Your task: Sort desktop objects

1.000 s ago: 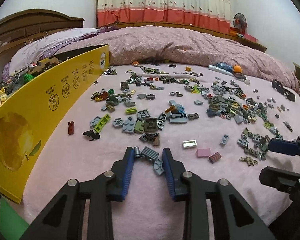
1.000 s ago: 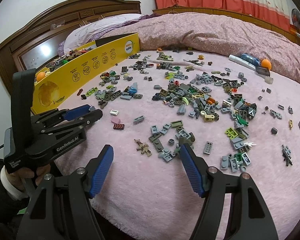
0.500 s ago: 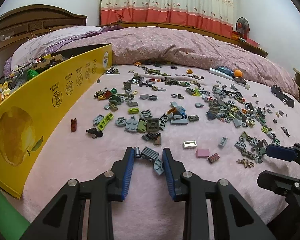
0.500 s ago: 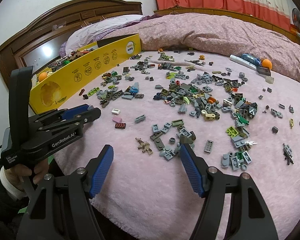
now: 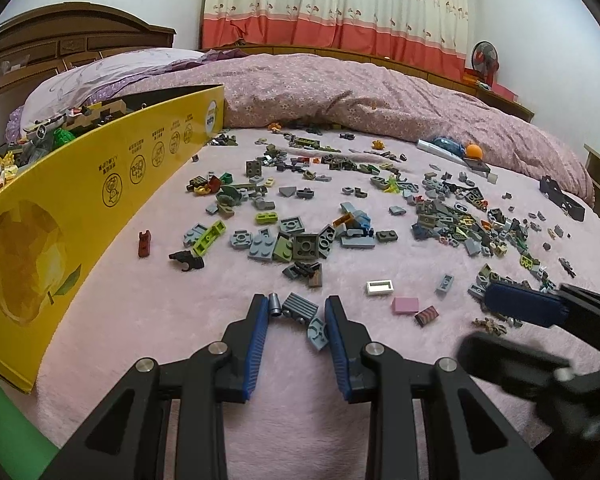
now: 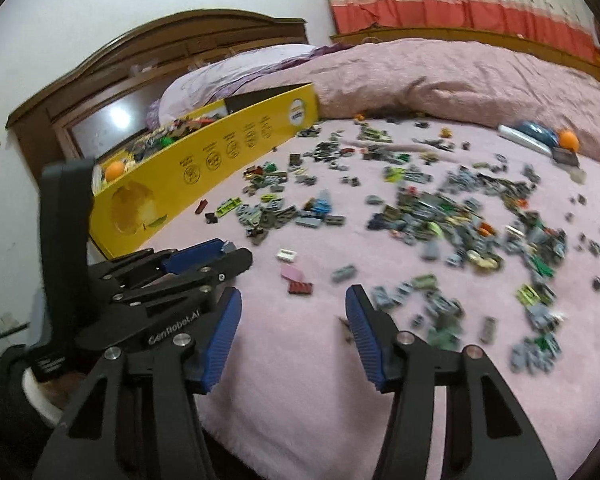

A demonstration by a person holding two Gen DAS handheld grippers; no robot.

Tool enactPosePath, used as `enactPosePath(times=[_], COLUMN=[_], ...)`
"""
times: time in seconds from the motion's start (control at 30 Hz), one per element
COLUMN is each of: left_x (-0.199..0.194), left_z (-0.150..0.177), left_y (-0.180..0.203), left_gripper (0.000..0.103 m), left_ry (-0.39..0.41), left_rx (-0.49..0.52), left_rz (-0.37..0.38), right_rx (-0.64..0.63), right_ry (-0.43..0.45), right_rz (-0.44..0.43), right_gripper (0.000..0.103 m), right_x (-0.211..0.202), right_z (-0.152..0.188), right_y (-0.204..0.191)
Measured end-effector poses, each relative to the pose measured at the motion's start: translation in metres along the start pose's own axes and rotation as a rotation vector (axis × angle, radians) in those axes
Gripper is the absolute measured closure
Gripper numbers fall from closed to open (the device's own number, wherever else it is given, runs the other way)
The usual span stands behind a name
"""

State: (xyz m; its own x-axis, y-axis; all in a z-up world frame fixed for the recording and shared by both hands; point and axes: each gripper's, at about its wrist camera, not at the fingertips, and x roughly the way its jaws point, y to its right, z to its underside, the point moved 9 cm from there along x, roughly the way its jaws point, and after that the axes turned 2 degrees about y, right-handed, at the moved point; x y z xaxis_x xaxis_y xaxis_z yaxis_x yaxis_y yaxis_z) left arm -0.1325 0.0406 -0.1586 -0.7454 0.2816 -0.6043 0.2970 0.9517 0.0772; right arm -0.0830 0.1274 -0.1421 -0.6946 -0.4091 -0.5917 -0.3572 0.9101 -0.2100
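Between the left jaws, left wrist view: left gripper [image 5: 296,314] stands part-spread, both blue pads bracketing a small clump of bricks on the pink bed cover [image 5: 148,304].
Clump: ribbed grey piece [image 5: 299,306] sits centred; small grey cylinder [image 5: 275,304] lies against the left pad; curved grey-blue piece [image 5: 318,332] lies against the right pad. Cannot tell whether the pads press or only flank them.
Why so: narrow spacing looks set to take the clump in one pinch.
Ahead of the jaws: loose brick scatter [image 5: 440,216], unsorted.
Left of the jaws: yellow box [image 5: 100,196], upright wall, bricks already inside; probably the destination.
Right of the jaws: right gripper [image 5: 524,308], blurred.

Ahead of the right jaws, right wrist view: right gripper [image 6: 294,320] is spread wide with nothing between the pads; picture is blurred.
Just beyond the jaws: pink tile [image 6: 293,273] and dark red striped piece [image 6: 300,288], side by side.
Left of the jaws: left gripper [image 6: 204,258], low over the cover.
Judgement: right side is free to reach for another piece.
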Motion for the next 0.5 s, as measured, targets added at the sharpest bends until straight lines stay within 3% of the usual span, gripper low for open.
enactPosePath(times=[0.2, 0.33, 0.43, 0.5], left_x=[0.0, 0.001, 0.001, 0.001], left_z=[0.001, 0.0, 0.0, 0.0], left_y=[-0.001, -0.001, -0.001, -0.001], left_gripper=[0.073, 0.073, 0.073, 0.073], left_ry=[0.001, 0.001, 0.001, 0.002], left_rx=[-0.007, -0.006, -0.011, -0.014], left_rz=[0.01, 0.01, 0.013, 0.014], right_rx=[-0.162, -0.262, -0.282, -0.29], right_ry=[-0.008, -0.012, -0.026, -0.037], right_rz=[0.085, 0.104, 0.063, 0.052], right_gripper=[0.045, 0.035, 0.035, 0.042], right_x=[0.021, 0.03, 0.036, 0.038], right_z=[-0.001, -0.004, -0.003, -0.001], right_y=[0.003, 0.007, 0.006, 0.005])
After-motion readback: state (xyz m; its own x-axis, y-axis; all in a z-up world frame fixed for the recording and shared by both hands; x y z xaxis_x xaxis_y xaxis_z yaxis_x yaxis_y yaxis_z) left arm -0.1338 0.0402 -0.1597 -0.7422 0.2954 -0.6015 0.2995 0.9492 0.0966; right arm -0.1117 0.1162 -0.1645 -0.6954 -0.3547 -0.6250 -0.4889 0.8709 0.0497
